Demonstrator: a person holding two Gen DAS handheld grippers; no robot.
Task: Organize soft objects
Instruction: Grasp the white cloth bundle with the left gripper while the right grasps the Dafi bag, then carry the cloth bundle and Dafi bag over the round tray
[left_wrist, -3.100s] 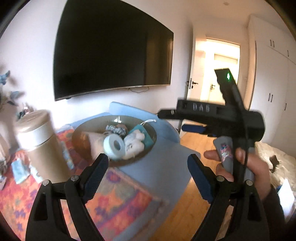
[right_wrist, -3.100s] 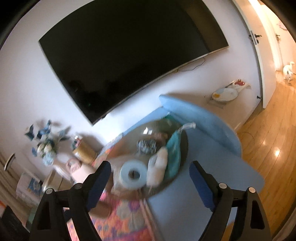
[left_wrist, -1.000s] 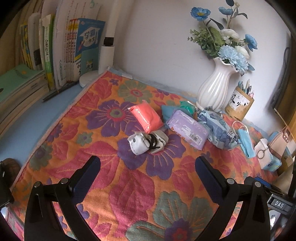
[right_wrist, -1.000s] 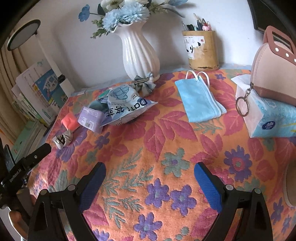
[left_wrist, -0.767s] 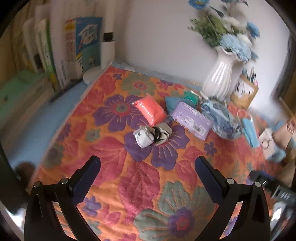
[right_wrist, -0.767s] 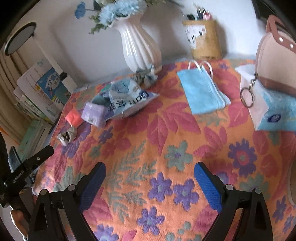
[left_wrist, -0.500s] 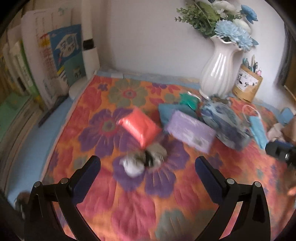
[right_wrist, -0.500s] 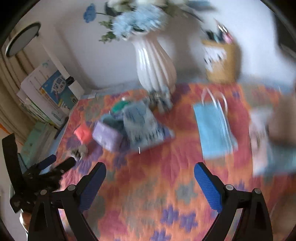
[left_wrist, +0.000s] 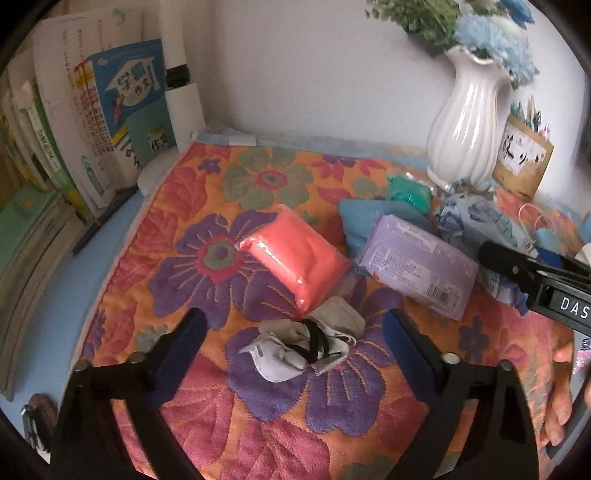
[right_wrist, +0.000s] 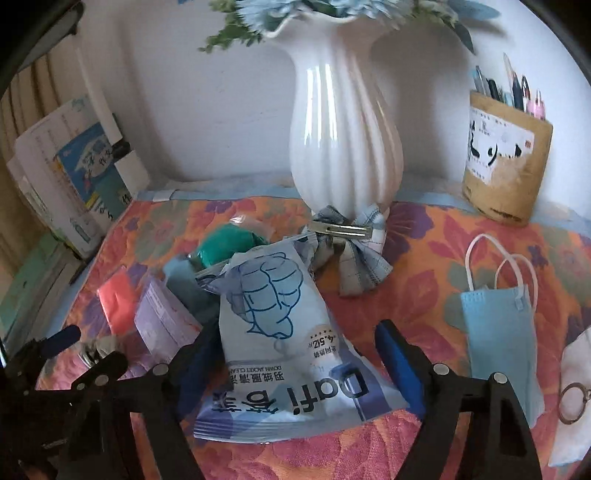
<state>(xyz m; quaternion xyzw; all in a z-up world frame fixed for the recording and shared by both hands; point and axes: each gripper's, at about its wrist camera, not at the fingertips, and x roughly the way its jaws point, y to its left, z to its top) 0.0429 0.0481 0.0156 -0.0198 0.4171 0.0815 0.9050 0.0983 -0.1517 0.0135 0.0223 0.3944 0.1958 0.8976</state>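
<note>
Wipes pouch (right_wrist: 291, 354), pale blue, lies flat on the floral cloth (left_wrist: 258, 435), long axis running away from me toward the white vase (right_wrist: 343, 122), between my right gripper (right_wrist: 299, 365) jaws as they close, not pressing. Bundled socks (left_wrist: 306, 347) lie crosswise between my closing left gripper (left_wrist: 291, 343) jaws, untouched.

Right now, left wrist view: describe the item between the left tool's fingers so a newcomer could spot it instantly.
Start at the white vase on the floral cloth, then come toward the camera past the purple packet and the coral-pink packet. Just in front of the pink one lies a crumpled grey-white bundle; alone among glossy packets, it is bare fabric cinched by a black band.
</note>
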